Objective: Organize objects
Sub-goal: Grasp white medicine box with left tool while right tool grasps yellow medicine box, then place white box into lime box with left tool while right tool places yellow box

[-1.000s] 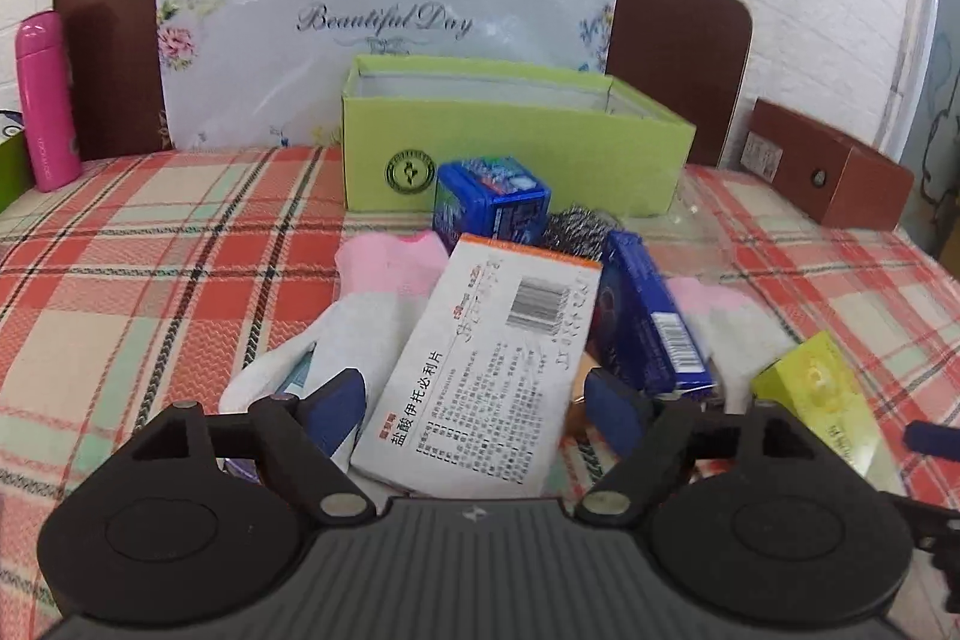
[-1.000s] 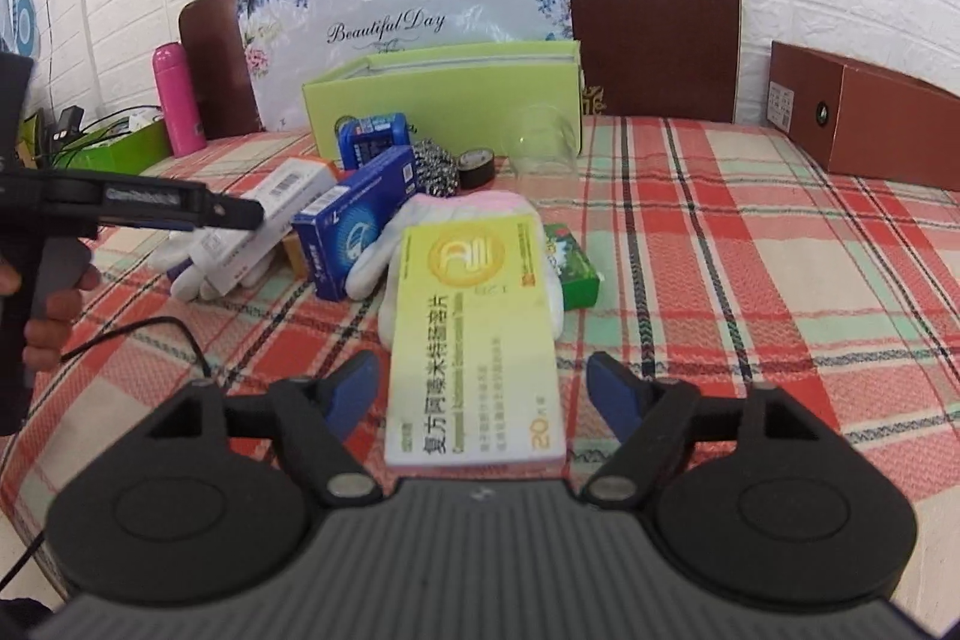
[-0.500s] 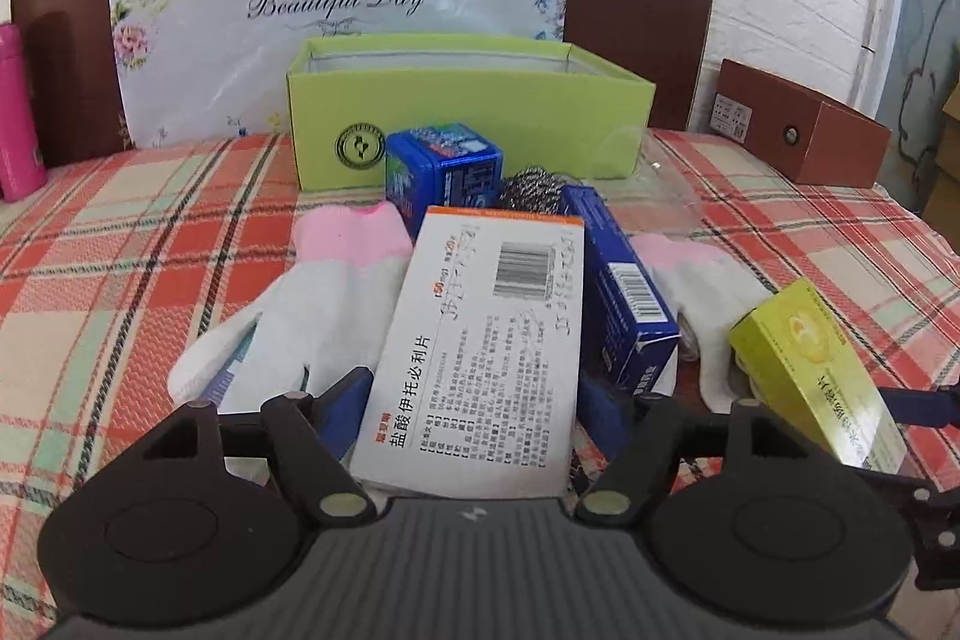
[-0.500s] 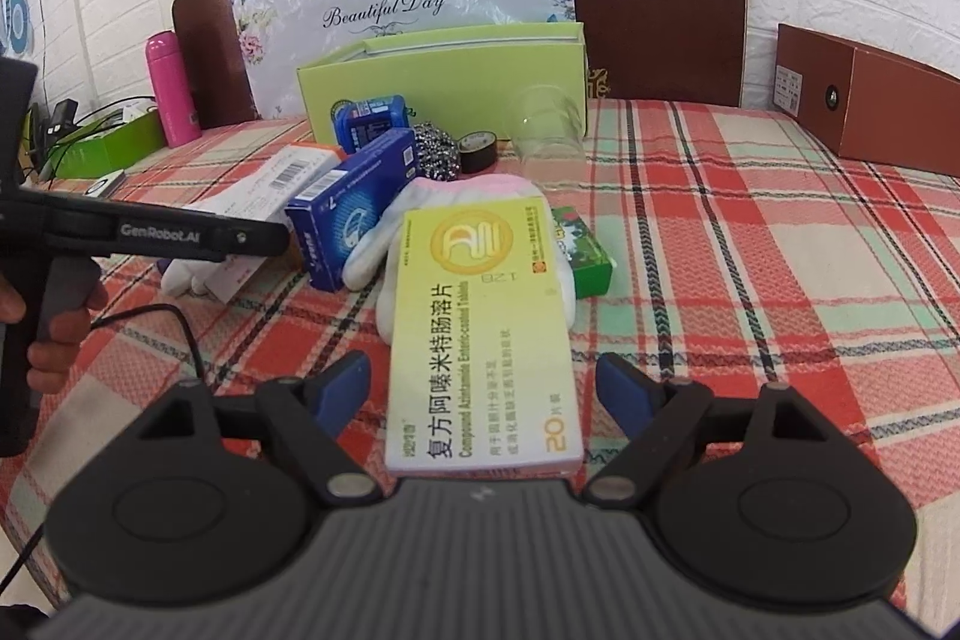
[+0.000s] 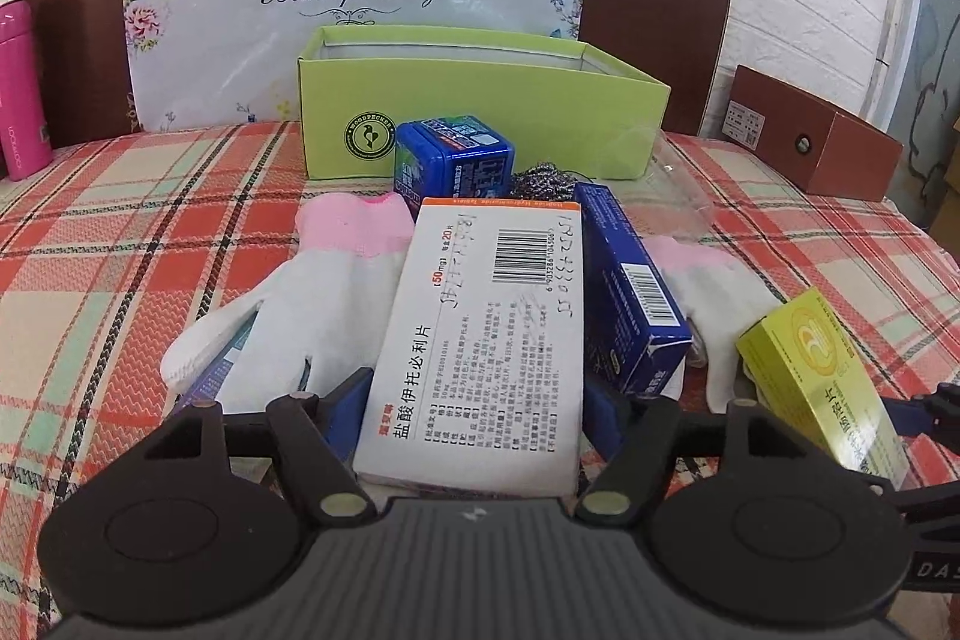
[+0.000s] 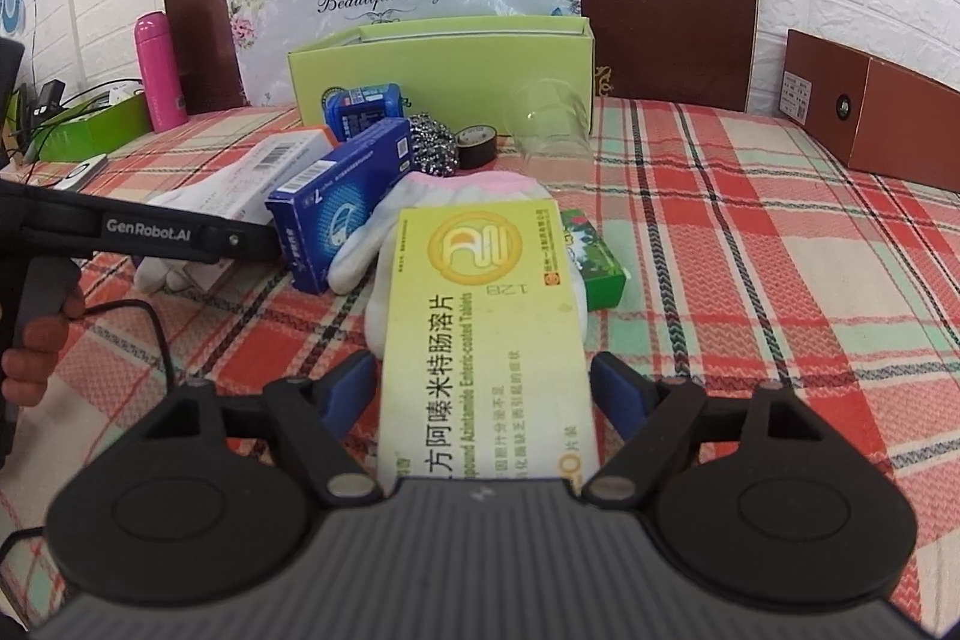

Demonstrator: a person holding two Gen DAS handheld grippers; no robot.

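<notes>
A white medicine box (image 5: 486,340) lies over a white and pink glove (image 5: 312,292). My left gripper (image 5: 480,394) straddles its near end, jaws closing, with both blue pads (image 5: 354,400) against the box's long sides. A yellow-green medicine box (image 6: 480,334) rests on a second glove (image 6: 474,187). My right gripper (image 6: 483,370) is around its near end, jaws closing, and a thin gap shows at each pad. An open lime-green box (image 5: 480,124) stands at the back of the plaid tablecloth.
A blue tin (image 5: 456,160), a steel scourer (image 5: 540,181) and a long blue carton (image 5: 630,292) crowd the pile. Black tape (image 6: 477,145), a clear cup (image 6: 552,124) and a small green box (image 6: 594,262) lie nearby. A pink bottle (image 5: 21,100) stands far left, a brown box (image 5: 822,148) far right.
Both grippers' fingers have drawn in toward their boxes. The right gripper has slid forward, so the yellow-green box reaches deeper between its fingers. The left gripper's pads now meet the white box.
</notes>
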